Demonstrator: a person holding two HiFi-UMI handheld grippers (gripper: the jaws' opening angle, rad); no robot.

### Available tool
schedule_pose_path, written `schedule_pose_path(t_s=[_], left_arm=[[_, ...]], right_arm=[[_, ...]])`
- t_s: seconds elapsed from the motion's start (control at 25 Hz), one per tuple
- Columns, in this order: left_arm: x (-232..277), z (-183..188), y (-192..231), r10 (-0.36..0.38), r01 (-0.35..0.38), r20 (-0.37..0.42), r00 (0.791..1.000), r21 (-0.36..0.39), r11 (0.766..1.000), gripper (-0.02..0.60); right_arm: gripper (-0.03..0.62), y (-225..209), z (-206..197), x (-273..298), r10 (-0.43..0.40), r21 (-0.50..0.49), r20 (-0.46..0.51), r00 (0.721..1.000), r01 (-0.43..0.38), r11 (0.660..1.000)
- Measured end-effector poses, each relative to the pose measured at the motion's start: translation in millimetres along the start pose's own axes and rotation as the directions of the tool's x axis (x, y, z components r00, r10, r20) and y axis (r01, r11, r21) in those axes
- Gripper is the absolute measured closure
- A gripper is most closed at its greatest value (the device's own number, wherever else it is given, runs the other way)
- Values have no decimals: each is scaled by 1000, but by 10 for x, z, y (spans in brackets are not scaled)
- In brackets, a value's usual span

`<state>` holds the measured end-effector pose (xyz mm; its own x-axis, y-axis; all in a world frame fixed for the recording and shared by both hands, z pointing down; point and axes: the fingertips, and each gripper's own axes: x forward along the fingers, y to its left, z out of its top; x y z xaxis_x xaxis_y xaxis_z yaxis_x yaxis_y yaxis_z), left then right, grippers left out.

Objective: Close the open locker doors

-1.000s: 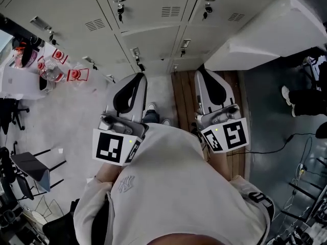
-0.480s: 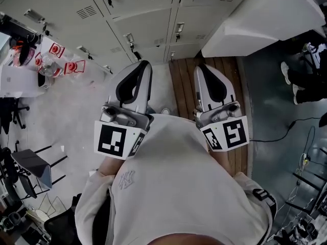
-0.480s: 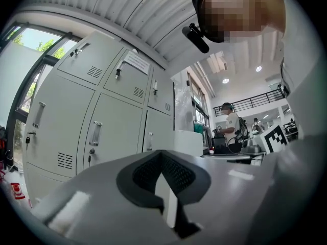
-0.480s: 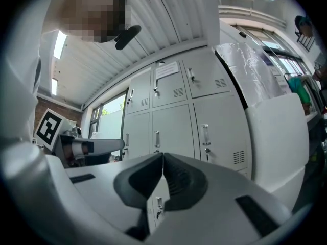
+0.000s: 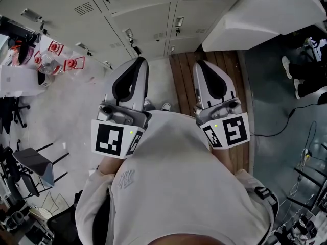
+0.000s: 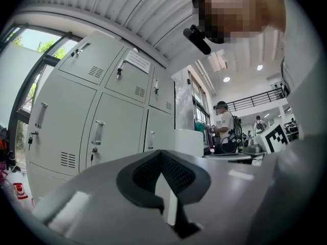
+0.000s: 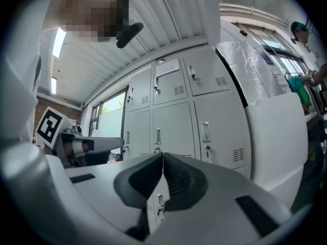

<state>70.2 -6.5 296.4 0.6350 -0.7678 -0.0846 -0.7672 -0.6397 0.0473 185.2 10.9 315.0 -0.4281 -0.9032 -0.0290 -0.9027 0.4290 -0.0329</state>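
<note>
Locker bank [image 5: 143,14]: painted sheet metal, pale grey, flat rectangular doors with slotted vents [image 5: 84,7] and upright bar handles [image 5: 178,23]. The doors straight ahead sit flush.

Open door [image 5: 265,11]: a smooth pale panel at the right end of the bank, swung well out from the locker faces. In the head view its long axis runs from lower left to upper right, and its free edge points toward the person. The hinge side and the compartment behind it cannot be made out. In the right gripper view it fills the right side as a plain slab, cut off by the edge of the picture.

Left gripper [image 5: 140,61]: smooth grey shell, dark ribbed pads, jaws closed tip to tip with nothing between them. It points at the bank and is clear of it.

Right gripper [image 5: 200,64]: same build, jaws pressed together and empty. It is aimed at the lockers just left of the open door, not touching.

Both hands are hidden under the marker cubes and the white sweatshirt [image 5: 173,188].

Floor: a strip of wooden boards [image 5: 184,80] between pale and dark surfaces
</note>
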Motion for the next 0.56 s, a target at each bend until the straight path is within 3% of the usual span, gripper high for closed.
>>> schedule_pose_path(t_s=[0.56], left_arm=[[-87, 1, -76, 6, -6, 5, 1000, -3, 1000, 580]], right_arm=[[582, 99, 4, -76, 30, -11, 3, 1000, -30, 999]])
